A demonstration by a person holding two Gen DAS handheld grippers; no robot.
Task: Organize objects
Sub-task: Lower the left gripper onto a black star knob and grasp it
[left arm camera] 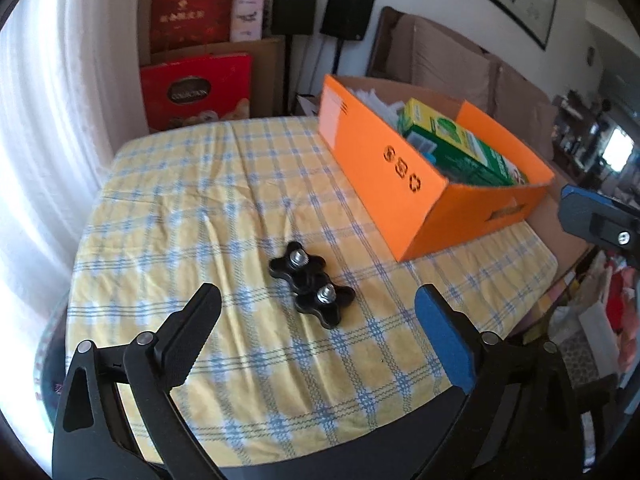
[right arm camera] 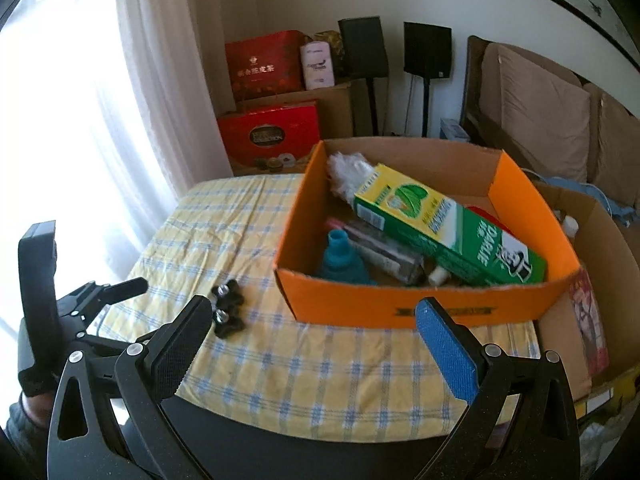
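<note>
The left hand-held gripper (left arm camera: 318, 304) hangs spread wide and empty, its 2 fingers flanking the 2 black knobs (left arm camera: 311, 289), which lie touching each other on the checked table (left arm camera: 200, 208) just ahead of it. The right hand-held gripper (right arm camera: 312, 316) is likewise spread, holding nothing, facing the orange box (right arm camera: 400, 300) of sorted items. The likely risk: closing on both knobs together, so 1 slips or rolls off the cloth.
</note>
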